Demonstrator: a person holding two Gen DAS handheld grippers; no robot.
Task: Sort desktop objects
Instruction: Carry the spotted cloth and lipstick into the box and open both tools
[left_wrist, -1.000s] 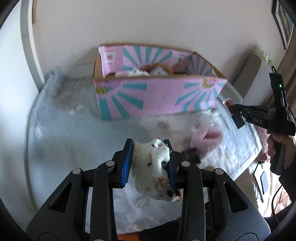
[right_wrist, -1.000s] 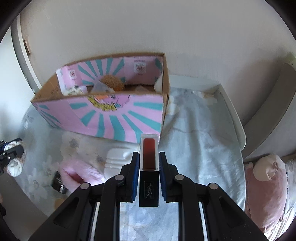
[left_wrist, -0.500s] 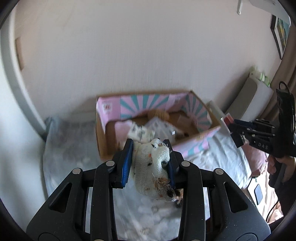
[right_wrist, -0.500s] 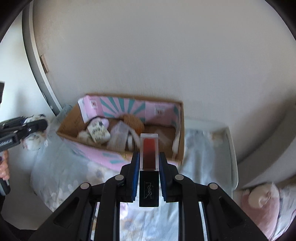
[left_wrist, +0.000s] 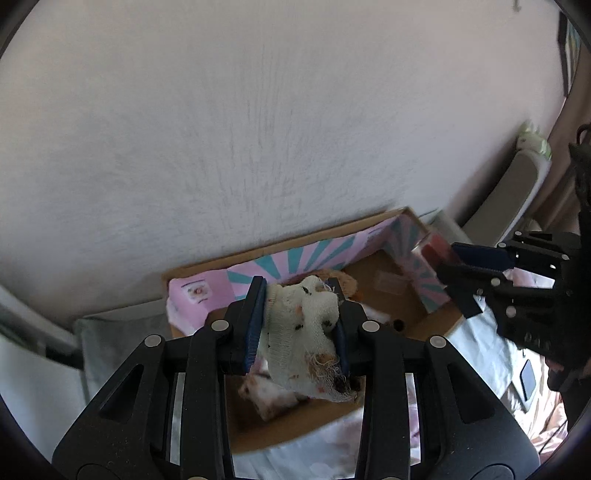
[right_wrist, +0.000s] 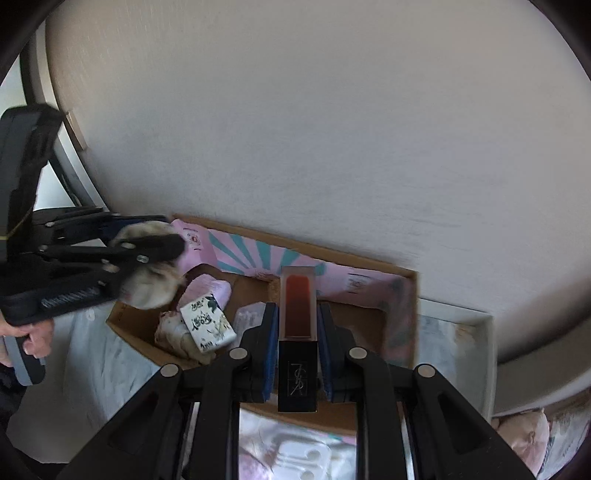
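Over the cardboard box (left_wrist: 402, 299) both grippers hang, pointing steeply downward. Left gripper (left_wrist: 301, 325) is clamped on a white knitted sock (left_wrist: 306, 332) with dark and orange specks, whose frayed end dangles below the pads above the box's near-left part. Right gripper (right_wrist: 297, 334) is clamped on a lipstick (right_wrist: 297, 314), a square tube with a red clear upper part and a black base bearing a logo, standing upright between the blue pads above the box's near wall. A hand (right_wrist: 35, 338) grips the left gripper's handle at the left edge of the right wrist view.

The box, pink with teal rays inside, sits close against a pale wall (right_wrist: 314, 129); its open top faces up with free room above. Around it lies a light floral sheet (right_wrist: 107, 354).

Inside the box lie a white printed packet (right_wrist: 208, 325), a pink soft item (right_wrist: 205, 288) and a clear plastic piece (right_wrist: 249, 317); bare cardboard floor shows at its right.
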